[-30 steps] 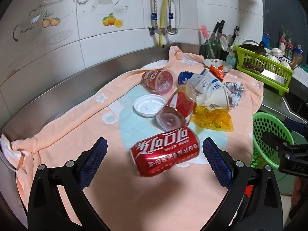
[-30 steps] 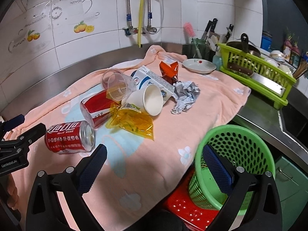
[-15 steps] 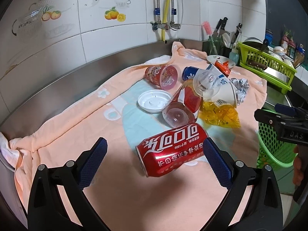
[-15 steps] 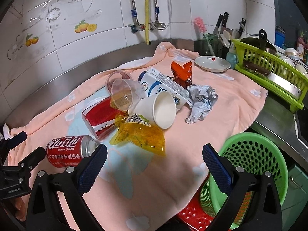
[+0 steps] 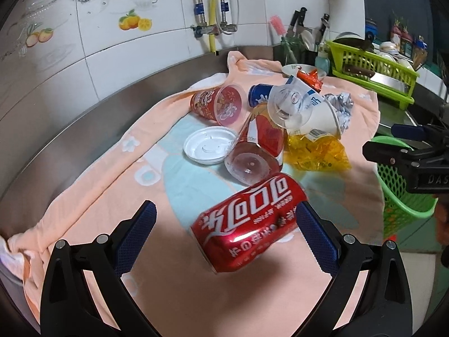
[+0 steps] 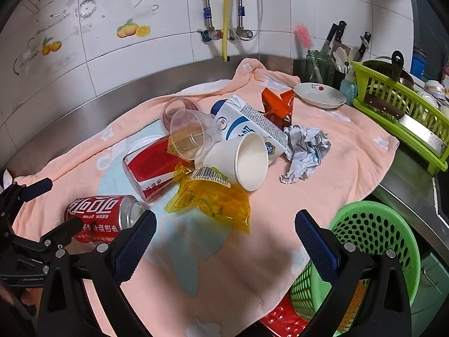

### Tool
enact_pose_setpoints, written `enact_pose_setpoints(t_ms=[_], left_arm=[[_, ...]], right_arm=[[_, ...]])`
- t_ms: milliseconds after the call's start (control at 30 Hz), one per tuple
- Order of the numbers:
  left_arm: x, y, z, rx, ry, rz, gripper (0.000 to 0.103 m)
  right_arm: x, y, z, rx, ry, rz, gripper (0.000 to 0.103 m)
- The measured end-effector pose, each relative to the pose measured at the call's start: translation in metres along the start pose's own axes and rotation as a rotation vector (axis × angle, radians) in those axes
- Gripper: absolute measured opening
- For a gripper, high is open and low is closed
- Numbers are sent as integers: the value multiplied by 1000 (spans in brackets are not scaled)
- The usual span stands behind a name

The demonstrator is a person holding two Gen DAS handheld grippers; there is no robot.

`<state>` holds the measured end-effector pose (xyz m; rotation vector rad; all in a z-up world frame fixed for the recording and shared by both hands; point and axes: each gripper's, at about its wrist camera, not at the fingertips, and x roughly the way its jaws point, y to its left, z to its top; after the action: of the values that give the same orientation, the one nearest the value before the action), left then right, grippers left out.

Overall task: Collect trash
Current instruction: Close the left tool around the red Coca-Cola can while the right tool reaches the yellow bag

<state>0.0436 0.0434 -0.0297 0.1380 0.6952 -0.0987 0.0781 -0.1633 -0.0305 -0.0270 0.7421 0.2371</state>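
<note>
While the left tongs (image 5: 224, 224) gape wide around the cola can (image 5: 249, 221) on the towel (image 5: 112, 168), gripping nothing, the right tongs (image 6: 224, 236) hang equally wide, the green basket (image 6: 376, 238) at their 4 o'clock.

Red cola can (image 5: 251, 223) on its side, near heaped cups (image 6: 247, 160), wrappers (image 6: 209, 203), carton (image 6: 249, 129)

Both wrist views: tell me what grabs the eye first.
A red cola can lies on its side on the peach towel, between the open left gripper fingers. Behind it sits a heap of cups, a carton and a yellow wrapper. A green basket waits at the counter's edge.
</note>
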Motion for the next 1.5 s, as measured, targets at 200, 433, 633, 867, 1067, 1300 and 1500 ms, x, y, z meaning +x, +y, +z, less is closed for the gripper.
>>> enact_pose_setpoints(t_ms=[200,433,633,867,1067,1300,1500], left_arm=[[0,9,-5,3,2,-39,98],[1,11,-5,47,2,-62,98],[7,14,-5,60,15,-78,98],[15,13,-7,51,31,-90,98],[16,9,-5,72,25,-98,98],[22,4,-1,158,12,-144,98],[34,6,2,236,22,-235,98]], right_arm=[[18,-3,-2,34,27,20,96],[48,-2,-3,51,66,40,96],[74,-10,-4,61,98,69,96],[82,-4,-3,24,103,154,96],[73,12,-7,-44,91,179,96],[73,-1,-5,-2,86,150,96],[80,-3,-1,-25,101,141,96]])
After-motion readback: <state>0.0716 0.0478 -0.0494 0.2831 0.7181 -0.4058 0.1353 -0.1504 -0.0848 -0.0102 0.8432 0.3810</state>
